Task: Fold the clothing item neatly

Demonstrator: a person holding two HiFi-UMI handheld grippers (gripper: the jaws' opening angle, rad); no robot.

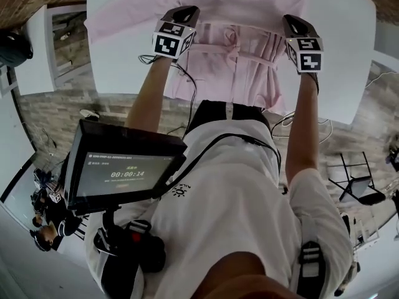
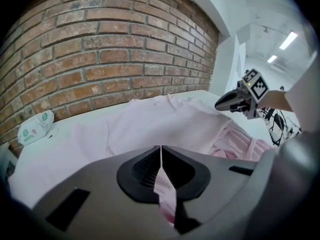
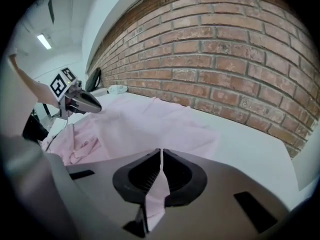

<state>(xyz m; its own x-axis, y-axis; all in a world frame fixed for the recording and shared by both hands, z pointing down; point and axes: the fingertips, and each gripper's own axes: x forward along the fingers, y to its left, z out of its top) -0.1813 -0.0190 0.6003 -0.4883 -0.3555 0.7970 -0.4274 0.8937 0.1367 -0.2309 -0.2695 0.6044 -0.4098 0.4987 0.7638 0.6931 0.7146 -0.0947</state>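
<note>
1. My left gripper (image 2: 161, 165) has its jaws pressed together on a thin fold of the pink garment (image 1: 249, 5). The right gripper (image 3: 161, 170) pinches the cloth the same way.
2. The garment lies on the white table (image 1: 349, 55) with its long axis running away from me. Its lower part seems to hang over the near edge.
3. Both pinches sit near the belted waist, one on each side and about level, so neither hand is nearer. The upper part spreads flat ahead of the jaws, so I judge the fold goes forward over it.

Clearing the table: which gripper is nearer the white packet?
Left. The left gripper holds the pink garment toward the white packet; the right gripper holds it beyond the left one, farther away.
</note>
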